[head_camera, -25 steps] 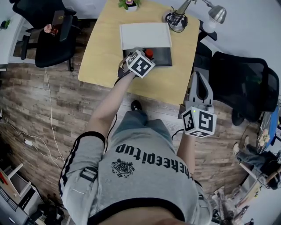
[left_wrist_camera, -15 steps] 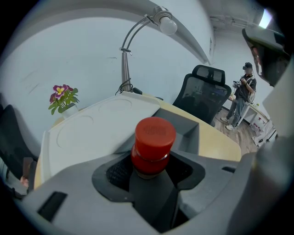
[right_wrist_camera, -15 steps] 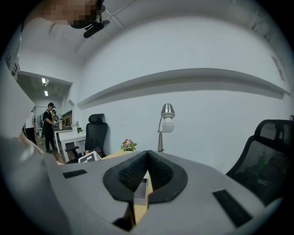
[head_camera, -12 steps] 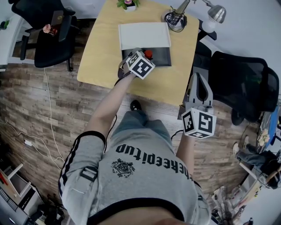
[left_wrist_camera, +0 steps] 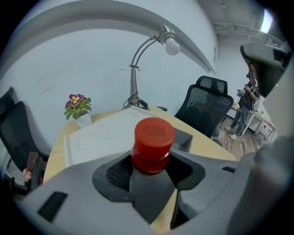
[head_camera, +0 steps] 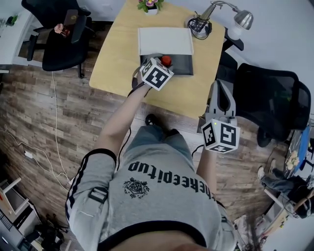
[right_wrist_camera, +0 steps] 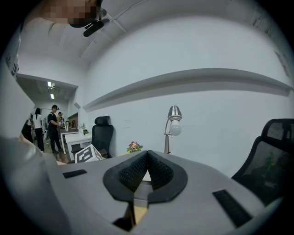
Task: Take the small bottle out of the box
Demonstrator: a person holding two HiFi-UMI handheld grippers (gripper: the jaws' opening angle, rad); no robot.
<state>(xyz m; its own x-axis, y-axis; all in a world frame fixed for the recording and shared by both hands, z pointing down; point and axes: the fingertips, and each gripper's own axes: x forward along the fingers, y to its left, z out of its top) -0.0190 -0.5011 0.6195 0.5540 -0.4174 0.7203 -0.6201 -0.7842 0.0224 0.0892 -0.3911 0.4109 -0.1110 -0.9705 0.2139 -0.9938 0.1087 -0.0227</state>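
Observation:
My left gripper (left_wrist_camera: 148, 172) is shut on the small bottle, whose red cap (left_wrist_camera: 154, 137) stands up between the jaws. In the head view the red cap (head_camera: 166, 60) shows just above the dark open box (head_camera: 181, 63), with the left gripper (head_camera: 159, 65) over the box's left part. The box's white lid (head_camera: 165, 41) lies flat behind it. My right gripper (head_camera: 222, 95) hangs off the table's right front corner, jaws shut and empty (right_wrist_camera: 147, 172).
A wooden table (head_camera: 115, 59) carries a potted flower (head_camera: 150, 4) at the back and a desk lamp (head_camera: 230, 14) at the back right. Black office chairs stand at the left (head_camera: 61, 41) and right (head_camera: 270, 100). People stand far off in the room.
The view has shifted slightly. The left gripper still holds the bottle over the box, perhaps a little higher; the right gripper has barely moved.

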